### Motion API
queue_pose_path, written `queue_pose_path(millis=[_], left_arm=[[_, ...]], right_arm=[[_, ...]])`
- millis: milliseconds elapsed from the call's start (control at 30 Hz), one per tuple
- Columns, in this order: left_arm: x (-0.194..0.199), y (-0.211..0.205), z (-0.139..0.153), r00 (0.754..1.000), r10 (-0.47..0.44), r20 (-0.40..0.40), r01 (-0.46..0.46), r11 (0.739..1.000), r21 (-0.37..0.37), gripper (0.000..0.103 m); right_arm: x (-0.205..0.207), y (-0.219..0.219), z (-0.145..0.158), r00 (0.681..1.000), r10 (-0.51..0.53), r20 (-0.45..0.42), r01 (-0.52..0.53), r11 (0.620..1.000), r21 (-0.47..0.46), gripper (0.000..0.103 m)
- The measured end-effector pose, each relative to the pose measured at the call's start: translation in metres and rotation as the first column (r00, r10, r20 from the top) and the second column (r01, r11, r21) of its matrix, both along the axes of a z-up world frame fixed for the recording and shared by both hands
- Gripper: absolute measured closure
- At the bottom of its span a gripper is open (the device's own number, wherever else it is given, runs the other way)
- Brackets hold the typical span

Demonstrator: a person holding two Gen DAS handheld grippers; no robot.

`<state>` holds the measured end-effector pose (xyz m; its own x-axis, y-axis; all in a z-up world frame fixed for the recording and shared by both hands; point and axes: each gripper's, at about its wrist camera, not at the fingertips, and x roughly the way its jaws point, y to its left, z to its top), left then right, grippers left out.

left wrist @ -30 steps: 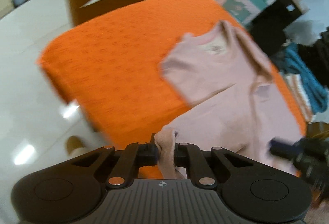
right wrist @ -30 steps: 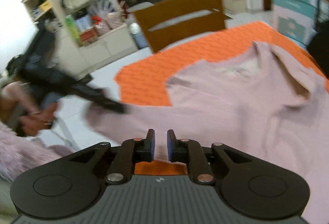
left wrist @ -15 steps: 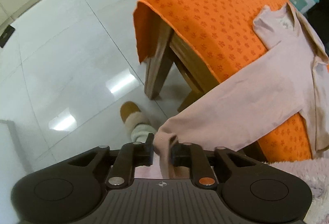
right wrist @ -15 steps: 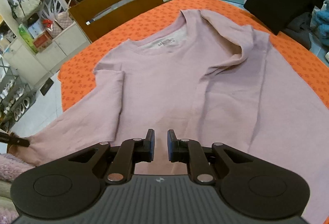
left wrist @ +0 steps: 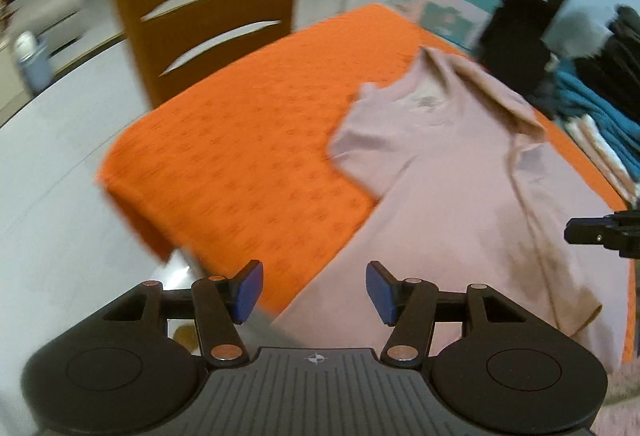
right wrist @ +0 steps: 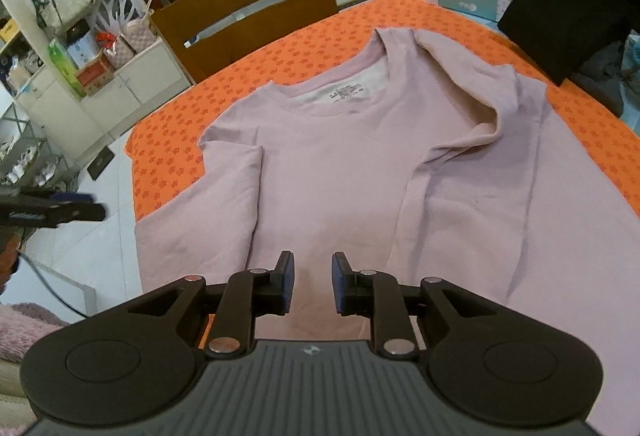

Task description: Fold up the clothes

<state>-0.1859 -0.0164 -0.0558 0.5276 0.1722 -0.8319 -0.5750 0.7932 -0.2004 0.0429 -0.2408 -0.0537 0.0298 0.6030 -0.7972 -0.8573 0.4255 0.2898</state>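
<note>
Sleeve-folding stage, I judge: my left gripper [left wrist: 314,292] and right gripper [right wrist: 313,283] both hang released above the pink sweatshirt [right wrist: 360,163]. Its sleeve [right wrist: 208,220] ahead-left trails off the orange tablecloth [right wrist: 248,75]; next I grasp it.

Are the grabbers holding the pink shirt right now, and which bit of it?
No, nothing is held. The left gripper is wide open and the right gripper is open too, both empty above the pink sweatshirt.

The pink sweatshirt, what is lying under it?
An orange patterned tablecloth shows around the pink sweatshirt and runs beneath it. Whatever else lies under the sweatshirt is covered from view.
</note>
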Motion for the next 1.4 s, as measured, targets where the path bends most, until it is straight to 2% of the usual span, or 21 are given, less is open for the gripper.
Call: queue_pose_path(millis=[100,367,500,600,633,700,733,900,1033,1167,1267,1333,1367,1400], left_arm=[[0.025,-0.005,-0.005,0.998,-0.061,0.008,0.061,0.998,0.005,0.043],[0.082,-0.01,-0.027,0.985,-0.169,0.022,0.169,0.985,-0.013,0.044],[0.1,-0.012,-0.038,0.98,-0.198,-0.001,0.198,0.98,-0.014,0.044],[0.104,-0.013,-0.044,0.978,-0.21,-0.018,0.21,0.978,0.004,0.048],[0.105,-0.013,-0.045,0.977,-0.214,-0.022,0.214,0.977,0.012,0.056],[0.101,-0.012,-0.043,0.974,-0.227,-0.025,0.227,0.974,0.01,0.089],[0.098,-0.01,-0.042,0.973,-0.231,-0.022,0.231,0.973,0.001,0.098],[0.066,-0.001,-0.028,0.985,-0.17,0.003,0.17,0.985,-0.042,0.099],[0.029,0.0,-0.019,0.991,-0.13,-0.02,0.128,0.989,-0.079,0.099],[-0.008,-0.002,-0.022,0.992,-0.102,-0.076,0.092,0.987,-0.13,0.099],[-0.027,-0.007,-0.03,0.985,-0.099,-0.142,0.079,0.987,-0.141,0.097],[-0.036,-0.009,-0.035,0.981,-0.087,-0.176,0.064,0.989,-0.135,0.094],[-0.041,-0.009,-0.037,0.979,-0.08,-0.189,0.055,0.99,-0.132,0.088],[-0.043,-0.008,-0.036,0.982,-0.065,-0.176,0.041,0.99,-0.137,0.086]], right_arm=[[-0.002,-0.009,0.0,1.0,-0.028,-0.004,0.028,1.0,0.005,0.075],[-0.008,-0.043,-0.004,0.991,-0.133,-0.025,0.134,0.991,0.012,0.074],[-0.009,-0.059,-0.007,0.983,-0.183,-0.032,0.184,0.983,0.016,0.074],[-0.009,-0.067,-0.008,0.977,-0.212,-0.034,0.213,0.977,0.019,0.074],[-0.009,-0.068,-0.009,0.975,-0.221,-0.035,0.222,0.975,0.021,0.074],[-0.008,-0.072,-0.009,0.971,-0.235,-0.039,0.236,0.971,0.024,0.074],[-0.008,-0.073,-0.01,0.97,-0.24,-0.041,0.241,0.97,0.026,0.074],[-0.007,-0.072,-0.013,0.97,-0.24,-0.04,0.24,0.97,0.021,0.074],[-0.007,-0.07,-0.017,0.974,-0.225,-0.041,0.226,0.974,0.01,0.074],[-0.008,-0.066,-0.023,0.98,-0.196,-0.038,0.196,0.981,-0.011,0.074],[-0.009,-0.065,-0.027,0.985,-0.171,-0.036,0.17,0.985,-0.03,0.074],[-0.011,-0.065,-0.029,0.988,-0.151,-0.029,0.149,0.988,-0.046,0.071],[-0.012,-0.065,-0.031,0.99,-0.141,-0.023,0.14,0.989,-0.055,0.07],[-0.013,-0.065,-0.032,0.991,-0.132,-0.017,0.131,0.989,-0.064,0.069]])
